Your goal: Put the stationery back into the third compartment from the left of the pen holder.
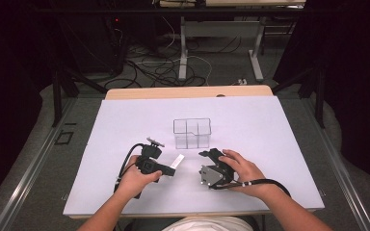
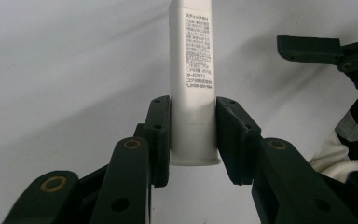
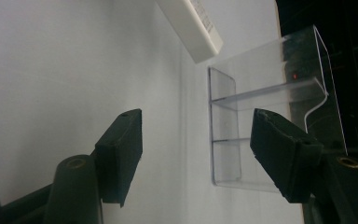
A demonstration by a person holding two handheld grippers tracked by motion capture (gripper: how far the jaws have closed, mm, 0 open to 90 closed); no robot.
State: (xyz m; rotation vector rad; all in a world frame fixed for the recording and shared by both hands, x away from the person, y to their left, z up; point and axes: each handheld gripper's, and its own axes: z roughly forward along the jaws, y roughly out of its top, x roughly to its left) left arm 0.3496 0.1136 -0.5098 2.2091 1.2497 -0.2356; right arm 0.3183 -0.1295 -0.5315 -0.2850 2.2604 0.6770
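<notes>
A: High view: white table sheet (image 1: 250, 125) evenly lit from above, room around it nearly black. Soft, short shadows under the hands. Slightly soft overall, low detail.

B: Edges?

A: Dark corners, table lines bow a little, wide lens.

B: Left gripper view?

A: Bright, a bit washed out. White stick (image 2: 193, 84) sharp enough to show print, small text not readable. Jaws near the lens soft. Grey shadow falls right of the stick.

B: Right gripper view?

A: Dimmer, greyish cast. Clear box (image 3: 270, 116) catches thin edge glints, one red speck reflected. Jaws blurred, right side drops to black.

Open claw (image 3: 193, 154) faces clear divided box (image 3: 270, 121), white stick (image 3: 193, 28) above.
</notes>
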